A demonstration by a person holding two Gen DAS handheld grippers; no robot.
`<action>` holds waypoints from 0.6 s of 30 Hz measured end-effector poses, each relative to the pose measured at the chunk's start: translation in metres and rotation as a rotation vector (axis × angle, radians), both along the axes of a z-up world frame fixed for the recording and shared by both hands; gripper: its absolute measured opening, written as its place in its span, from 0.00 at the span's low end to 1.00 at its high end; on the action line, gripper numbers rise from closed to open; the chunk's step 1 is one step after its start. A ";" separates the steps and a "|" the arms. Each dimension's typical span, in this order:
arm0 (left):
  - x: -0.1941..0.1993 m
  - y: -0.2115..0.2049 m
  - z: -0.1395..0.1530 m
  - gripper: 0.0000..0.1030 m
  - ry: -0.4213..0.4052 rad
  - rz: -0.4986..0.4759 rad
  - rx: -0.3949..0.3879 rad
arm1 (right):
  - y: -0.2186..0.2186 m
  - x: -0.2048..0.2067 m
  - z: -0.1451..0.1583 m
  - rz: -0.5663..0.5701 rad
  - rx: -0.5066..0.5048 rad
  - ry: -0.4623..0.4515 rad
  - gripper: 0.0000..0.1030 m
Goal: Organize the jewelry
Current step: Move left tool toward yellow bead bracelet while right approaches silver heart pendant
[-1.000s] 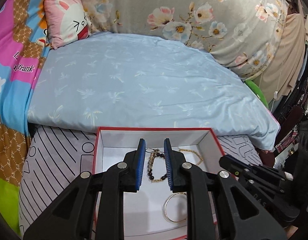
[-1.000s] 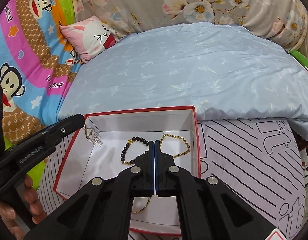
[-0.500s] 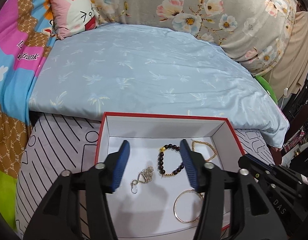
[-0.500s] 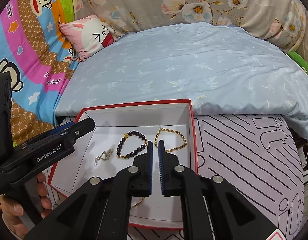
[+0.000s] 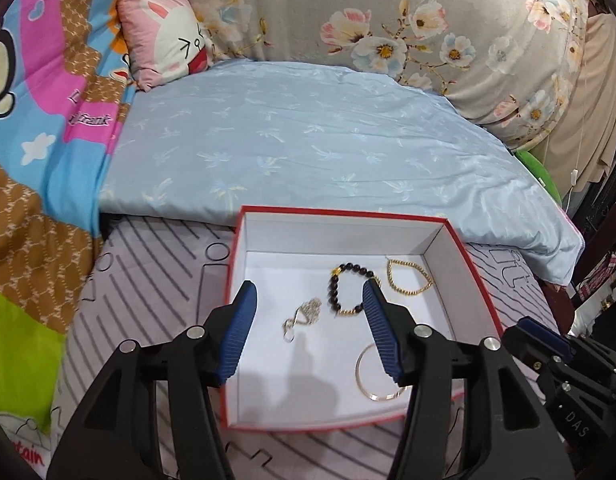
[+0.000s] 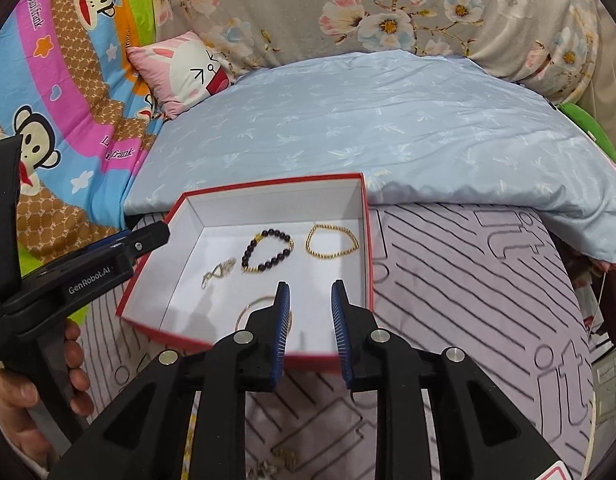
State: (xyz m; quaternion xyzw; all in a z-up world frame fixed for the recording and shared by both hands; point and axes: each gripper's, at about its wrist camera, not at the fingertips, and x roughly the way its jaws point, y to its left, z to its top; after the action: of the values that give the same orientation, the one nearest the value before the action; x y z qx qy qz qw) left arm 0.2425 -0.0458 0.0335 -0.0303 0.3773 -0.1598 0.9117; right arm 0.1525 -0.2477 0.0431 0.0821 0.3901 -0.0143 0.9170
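The left gripper [image 5: 308,312] stands spread with nothing between its pads, above the near-left part of the red-rimmed box [image 5: 344,213], the silver pendant chain [image 5: 302,316] lying loose below the gap. The right gripper [image 6: 310,312] is opening, also empty, over the box's near edge, with the thin gold bangle [image 6: 255,307] partly hidden behind its left finger. Toward the far wall, the dark bead bracelet [image 6: 268,251] sits mid-floor and the gold bead bracelet [image 6: 331,241] near the right wall, each apart from its neighbours; more small jewelry [image 6: 282,458] seems to lie on the striped bedcover [image 6: 468,272] below the right gripper, too blurred to name. The likeliest slip comes from a low sweep: either finger could drag the bangle or snag the fine chain, bunching pieces together. The box rests on soft bedding, so a push on its rim may tip or slide it. The two tools work close together and could knock each other.
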 end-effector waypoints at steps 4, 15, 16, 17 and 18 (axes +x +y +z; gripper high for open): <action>-0.030 0.011 0.001 0.52 0.010 0.003 0.013 | 0.003 -0.036 -0.002 -0.002 0.013 0.018 0.22; -0.114 0.042 -0.037 0.52 0.132 0.016 0.000 | 0.024 -0.124 -0.042 -0.005 0.027 0.135 0.22; -0.120 0.042 -0.042 0.52 0.145 0.012 0.003 | 0.023 -0.128 -0.045 -0.008 0.032 0.142 0.22; -0.125 0.042 -0.046 0.52 0.155 0.009 0.010 | 0.023 -0.132 -0.048 -0.013 0.036 0.150 0.22; -0.129 0.042 -0.051 0.52 0.164 0.003 0.014 | 0.022 -0.136 -0.050 -0.017 0.038 0.156 0.22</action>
State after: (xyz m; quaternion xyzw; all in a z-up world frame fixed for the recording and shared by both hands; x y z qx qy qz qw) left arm 0.1131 -0.0041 -0.0171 -0.0377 0.4518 -0.1527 0.8781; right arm 0.0169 -0.2252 -0.0073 0.1016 0.4598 -0.0210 0.8819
